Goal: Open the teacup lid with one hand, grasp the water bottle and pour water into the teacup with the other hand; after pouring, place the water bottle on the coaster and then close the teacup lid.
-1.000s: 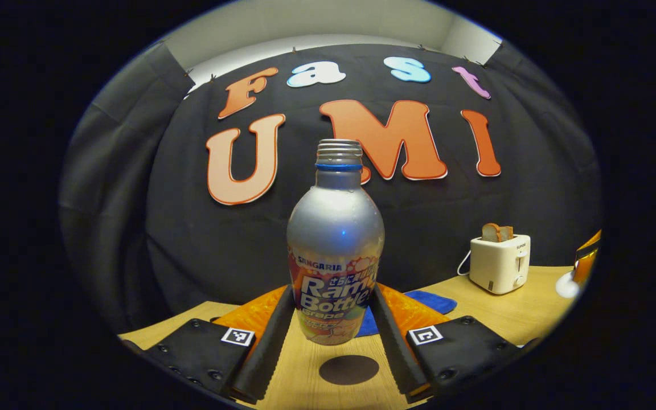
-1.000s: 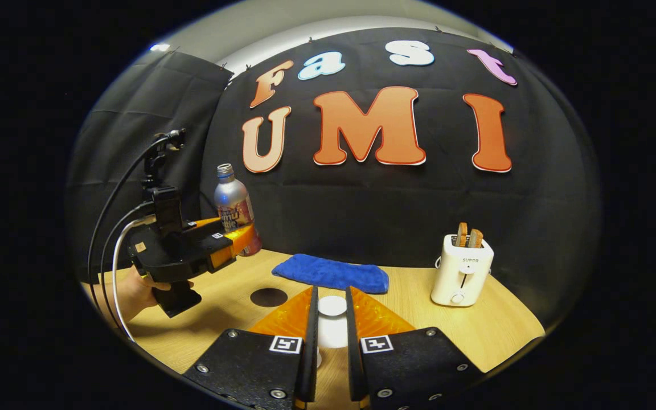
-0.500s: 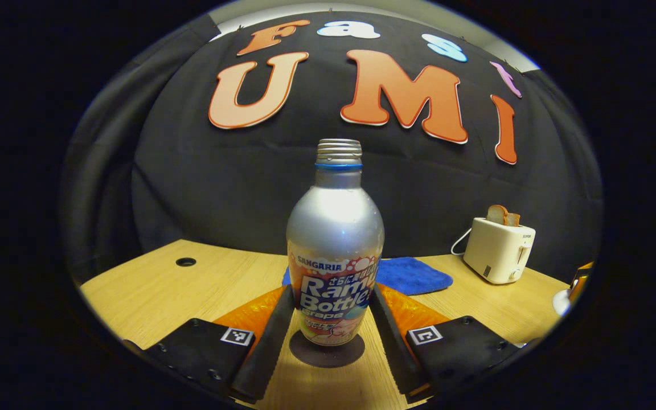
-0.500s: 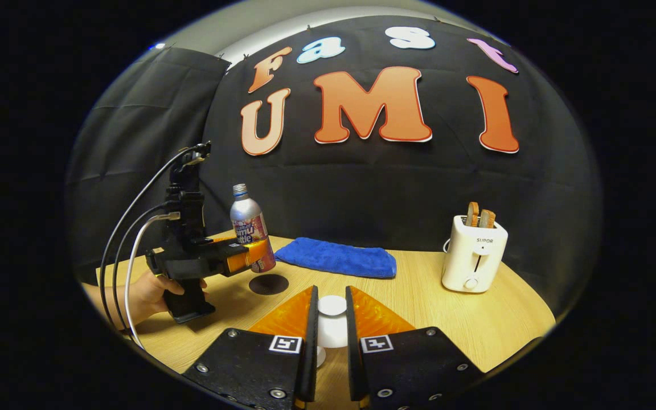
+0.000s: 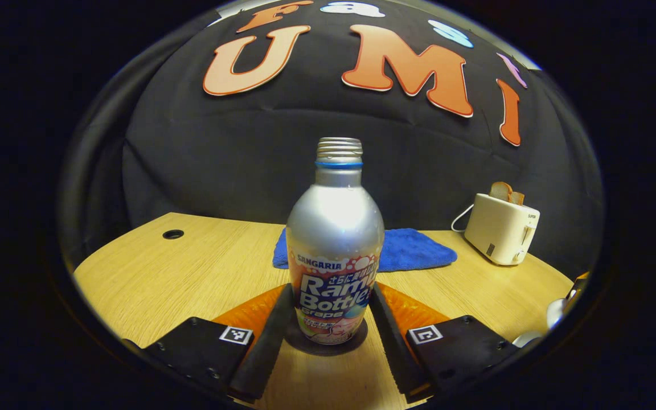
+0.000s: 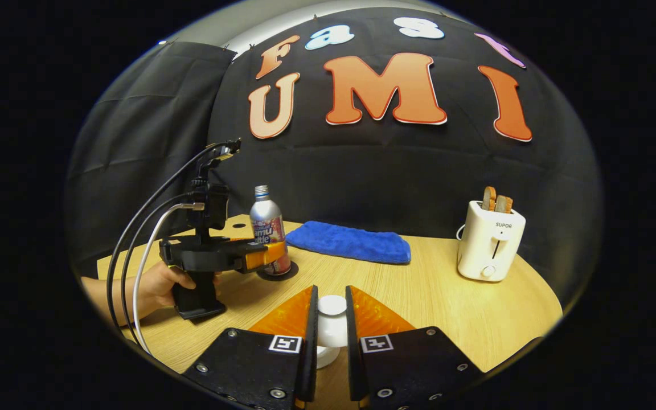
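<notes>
bottle [image 5: 335, 245] upright on coaster [image 5: 326, 344] — left fingers [image 5: 263, 336] pinching it, right fingers [image 6: 308, 336] pinching lid [image 6: 332, 324].

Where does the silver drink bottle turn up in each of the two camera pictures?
Left gripper view: the bottle stands dead centre, close up, between that gripper's two fingers.
Right gripper view: the bottle is small, left of centre, in the other gripper by a person's hand.
Shared landmark: the blue cloth behind it.

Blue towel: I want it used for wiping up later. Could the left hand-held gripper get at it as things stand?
Probably not yet: the left hand-held gripper is shut on the water bottle, which stands between it and the blue towel. Once it lets go, open table leads there.
</notes>
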Available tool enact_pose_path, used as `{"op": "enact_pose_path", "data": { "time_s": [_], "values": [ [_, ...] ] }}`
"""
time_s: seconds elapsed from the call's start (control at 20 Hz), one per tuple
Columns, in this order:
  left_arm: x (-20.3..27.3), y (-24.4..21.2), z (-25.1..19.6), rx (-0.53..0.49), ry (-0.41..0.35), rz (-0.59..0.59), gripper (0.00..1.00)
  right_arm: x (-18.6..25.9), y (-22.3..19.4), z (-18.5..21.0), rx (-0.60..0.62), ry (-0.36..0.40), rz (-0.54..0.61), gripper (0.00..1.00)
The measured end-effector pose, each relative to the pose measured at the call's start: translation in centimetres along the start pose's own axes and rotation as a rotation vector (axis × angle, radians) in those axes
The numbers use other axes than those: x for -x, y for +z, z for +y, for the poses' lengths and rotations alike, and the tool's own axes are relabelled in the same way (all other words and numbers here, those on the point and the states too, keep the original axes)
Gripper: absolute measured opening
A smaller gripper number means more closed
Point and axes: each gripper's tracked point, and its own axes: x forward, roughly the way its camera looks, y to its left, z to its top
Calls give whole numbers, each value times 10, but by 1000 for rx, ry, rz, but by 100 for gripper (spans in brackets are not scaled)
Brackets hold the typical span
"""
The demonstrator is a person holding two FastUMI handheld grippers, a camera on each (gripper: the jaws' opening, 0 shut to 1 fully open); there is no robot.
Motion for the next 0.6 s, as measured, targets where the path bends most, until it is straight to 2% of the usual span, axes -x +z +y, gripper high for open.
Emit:
{"op": "enact_pose_path", "data": {
  "time_s": [0.05,0.1,0.15,0.35,0.4,0.45,0.55,0.6],
  "values": [
    [1,0,1,-8,-1,5,81,-2,-5,3,1,8,12,23],
    [1,1,0,-7,2,9,85,-3,-9,5,-1,9,26,23],
    [1,0,-2,1,-1,17,83,-3,-12,6,2,5,35,23],
    [5,-7,-2,5,-13,65,92,-3,-9,16,-5,24,21,24],
    [6,-10,-2,4,-8,70,88,-5,-10,19,-2,25,20,24],
    [8,-12,-1,2,-4,75,94,-6,-11,20,1,25,23,23],
    [18,-15,4,7,-1,81,93,-7,-15,25,0,37,28,23],
    [23,-14,3,9,-7,79,98,-9,-16,27,0,41,30,23]
  ]
}}
